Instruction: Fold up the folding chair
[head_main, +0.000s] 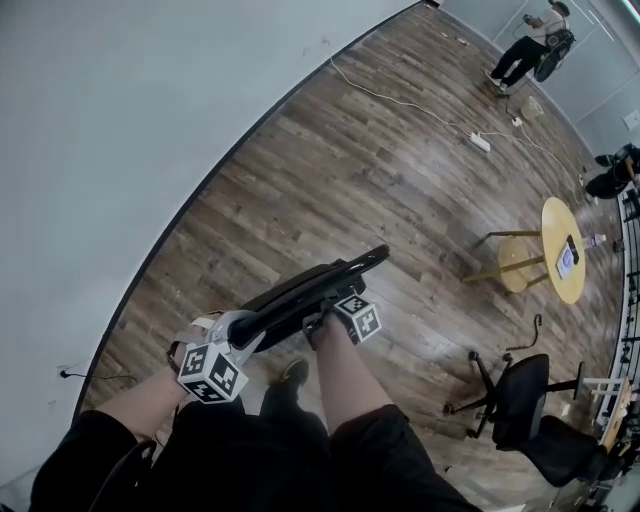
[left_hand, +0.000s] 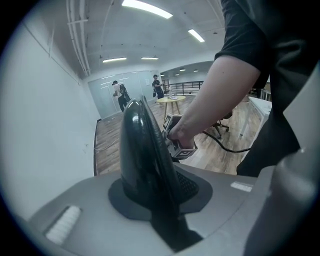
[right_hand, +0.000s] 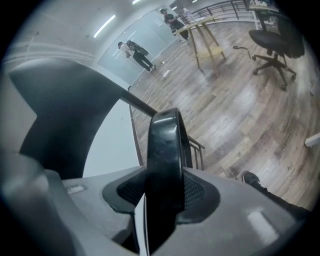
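Observation:
The black folding chair (head_main: 318, 285) is folded nearly flat and stands on the wooden floor in front of me, next to the wall. My left gripper (head_main: 240, 332) is shut on its nearer end. There a glossy black edge (left_hand: 142, 150) sits clamped between the grey pads (left_hand: 192, 186). My right gripper (head_main: 322, 322) is shut on the chair a little farther along. Its pads (right_hand: 197, 192) press on both sides of a black rim (right_hand: 165, 155). In the left gripper view the right gripper's marker cube (left_hand: 179, 145) and the hand that holds it show behind the chair.
A pale wall (head_main: 120, 120) runs along the left. To the right stand a yellow round table (head_main: 556, 215), a yellow stool (head_main: 513, 263) and a black office chair (head_main: 522, 396). A white power strip (head_main: 480, 141) with its cable lies farther off. A person (head_main: 530, 50) stands at the far end.

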